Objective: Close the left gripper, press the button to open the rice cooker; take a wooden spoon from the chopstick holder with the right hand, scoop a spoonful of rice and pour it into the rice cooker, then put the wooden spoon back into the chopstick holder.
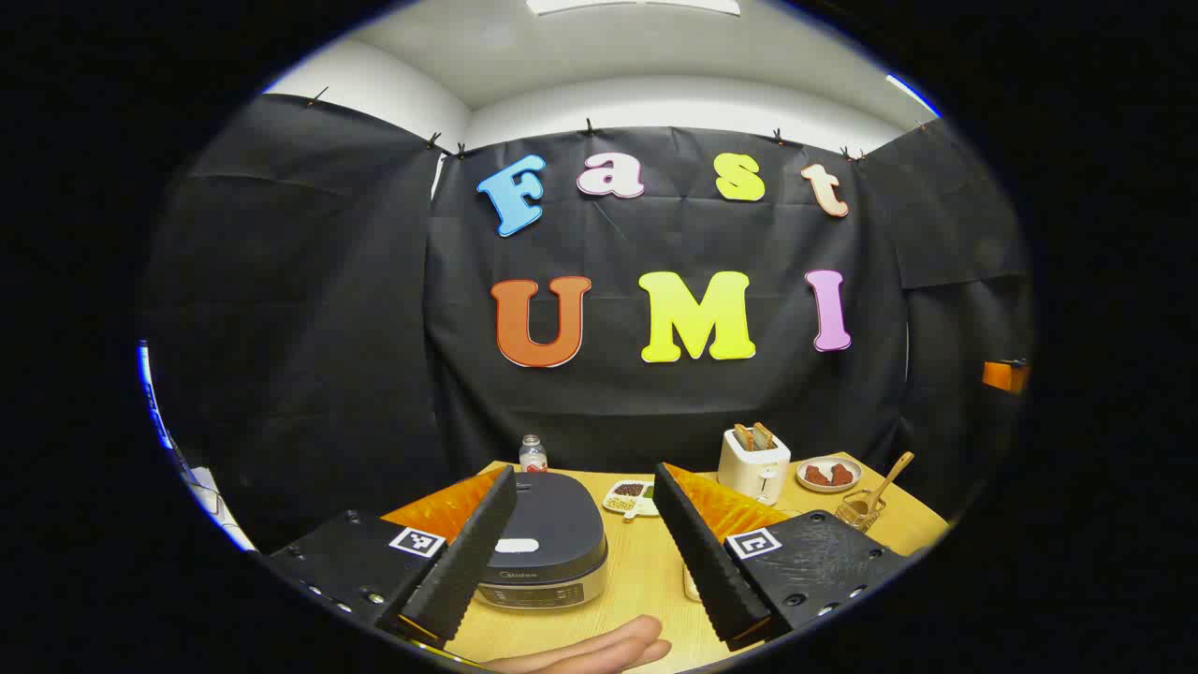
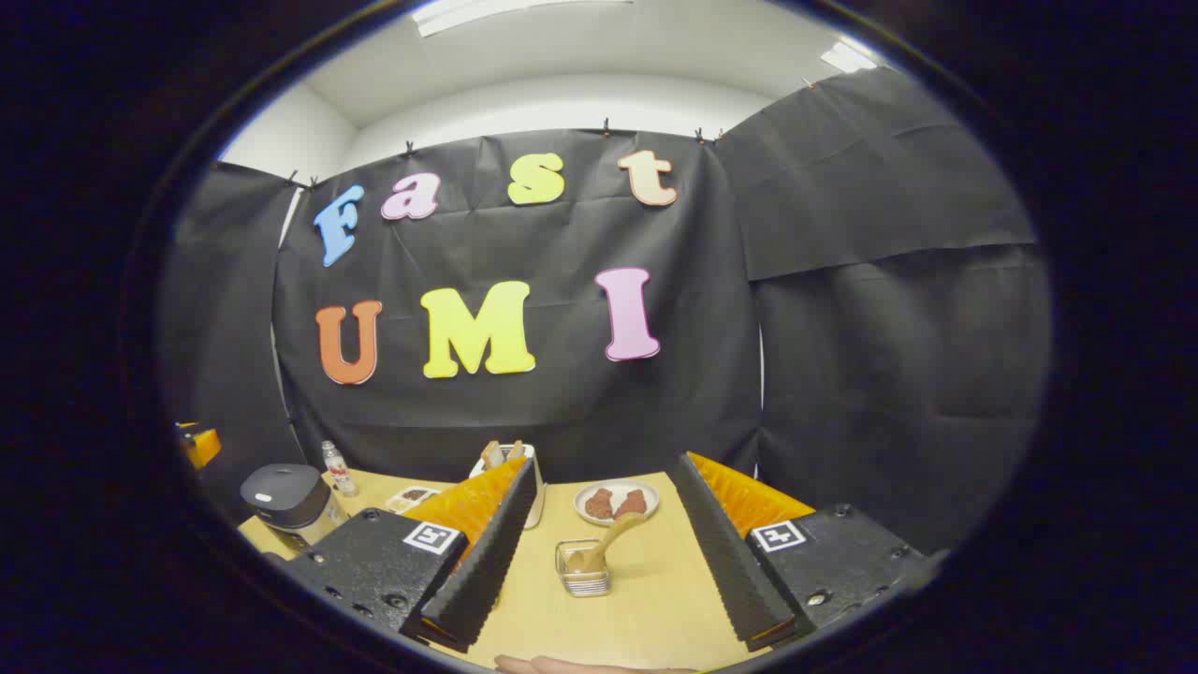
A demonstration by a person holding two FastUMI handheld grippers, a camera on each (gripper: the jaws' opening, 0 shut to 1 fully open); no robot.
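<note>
Both grippers are hovering above the table (image 1: 646,580), and nothing is being touched. The left gripper (image 1: 585,552) is holding its fingers (image 1: 468,552) spread wide and released, gripping nothing, with the rice cooker (image 1: 543,543) sitting lid-down on the table right between them, well below the tips. A small plate of beans (image 1: 630,497) is lying just behind the cooker, and a toaster (image 1: 754,463) is standing to its right.

The right gripper (image 2: 608,552) is likewise gaping wide, fingers (image 2: 491,552) released and bare. Framed between them, the chopstick holder (image 2: 582,568) is standing on the table, the wooden spoon (image 2: 608,543) leaning in it, handle tilting up to the right. A plate (image 2: 616,503) with brown pieces is resting behind it. A hand (image 1: 599,651) is peeking in at the table's near edge in the left gripper view.
</note>
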